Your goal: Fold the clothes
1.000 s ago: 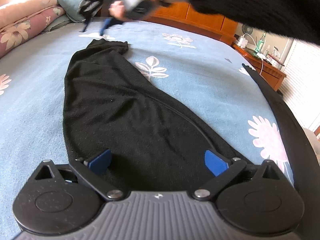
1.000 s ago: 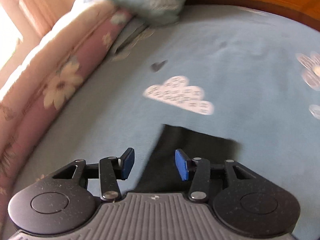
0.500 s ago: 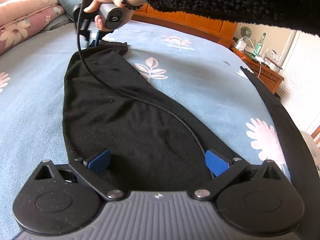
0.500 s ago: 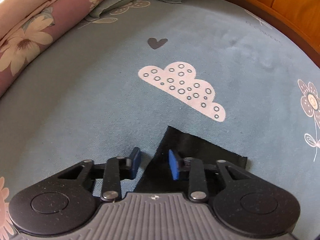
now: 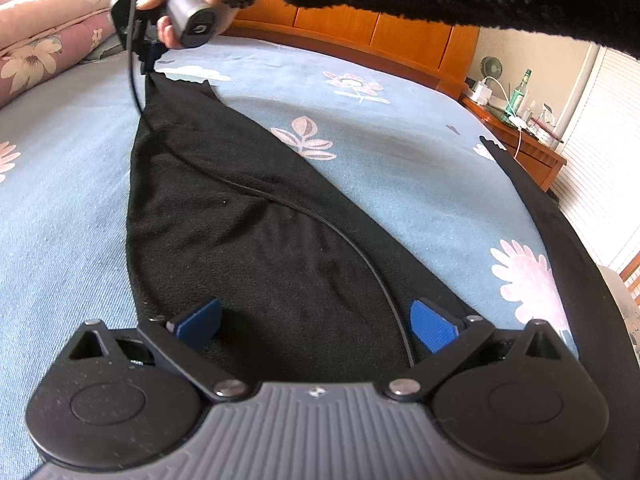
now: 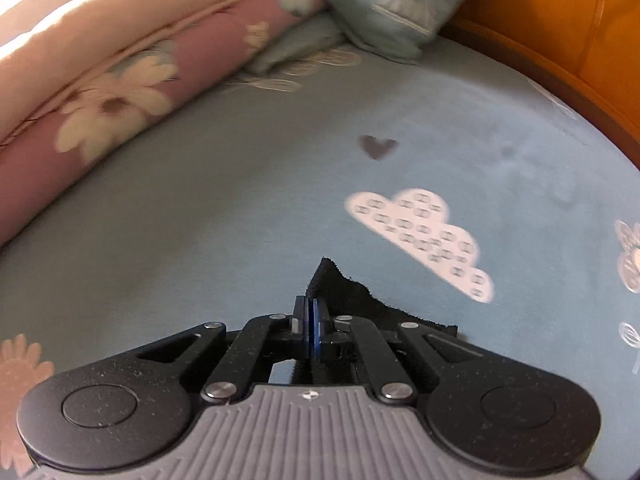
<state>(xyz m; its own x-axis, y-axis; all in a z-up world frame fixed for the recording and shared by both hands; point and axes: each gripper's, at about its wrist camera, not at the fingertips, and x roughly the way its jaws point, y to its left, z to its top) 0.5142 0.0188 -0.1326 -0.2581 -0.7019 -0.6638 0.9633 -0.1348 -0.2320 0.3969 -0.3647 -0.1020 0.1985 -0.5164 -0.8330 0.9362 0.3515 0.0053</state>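
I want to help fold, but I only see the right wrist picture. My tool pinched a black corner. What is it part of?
Observer: A long black garment lying across the blue bedsheet. Your right tool is shut on its narrow far corner.
Child: Where is the other tool?
Observer: The left tool is over the wide near end, open, gripping nothing.
Child: Is anything in the way?
Observer: A black cable lies across the garment.

A bed [image 5: 400, 168] in blue flowered sheeting is carrying a black garment [image 5: 240, 240], a folded quilt [image 6: 120, 92] and a pillow [image 6: 392, 4].
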